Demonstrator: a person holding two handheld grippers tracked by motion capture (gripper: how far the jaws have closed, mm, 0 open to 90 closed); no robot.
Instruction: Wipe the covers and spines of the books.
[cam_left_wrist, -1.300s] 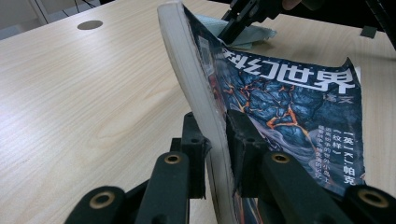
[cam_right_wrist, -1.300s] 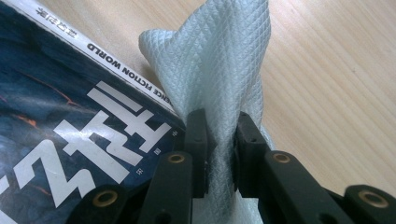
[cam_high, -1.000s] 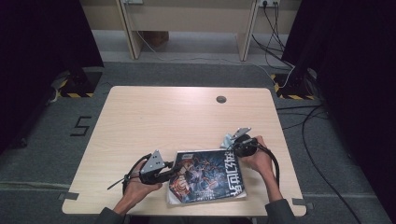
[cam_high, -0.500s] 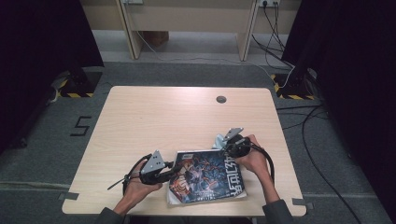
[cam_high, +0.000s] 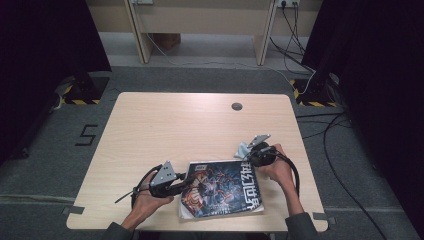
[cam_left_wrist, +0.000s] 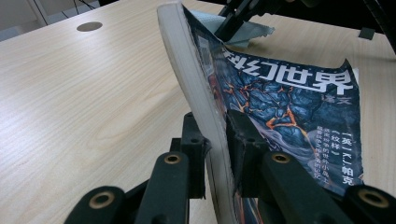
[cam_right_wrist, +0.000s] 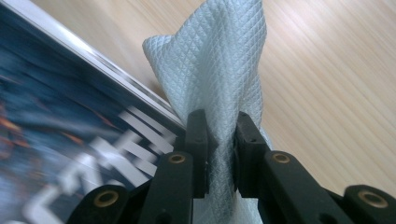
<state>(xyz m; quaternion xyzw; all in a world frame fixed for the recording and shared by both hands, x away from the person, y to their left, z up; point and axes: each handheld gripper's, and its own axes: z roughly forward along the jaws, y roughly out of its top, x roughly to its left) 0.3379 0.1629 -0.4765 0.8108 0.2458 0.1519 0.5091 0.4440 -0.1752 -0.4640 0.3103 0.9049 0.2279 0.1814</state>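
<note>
Magazine (cam_high: 222, 189) lies at near edge of table (cam_high: 165, 125), high view: one magazine, one white cloth (cam_high: 242, 148) at its far right corner. Left gripper (cam_left_wrist: 215, 140) view: fingers pinching magazine's spine edge, steadying it. Right gripper (cam_right_wrist: 218, 135) view: fingers pinching cloth. Likely wiping step; next, drag cloth across cover.

Black tongs (cam_left_wrist: 215, 154), brass-coloured rivets

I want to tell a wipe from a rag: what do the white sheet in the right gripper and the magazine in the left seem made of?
The white cloth looks like a thin nonwoven wipe: matte, embossed with a fine diamond grid, crumpling softly between the right gripper jaws. The magazine looks like paper with a coated printed cover, its page edges plain white, bending where the left gripper clamps it.
</note>
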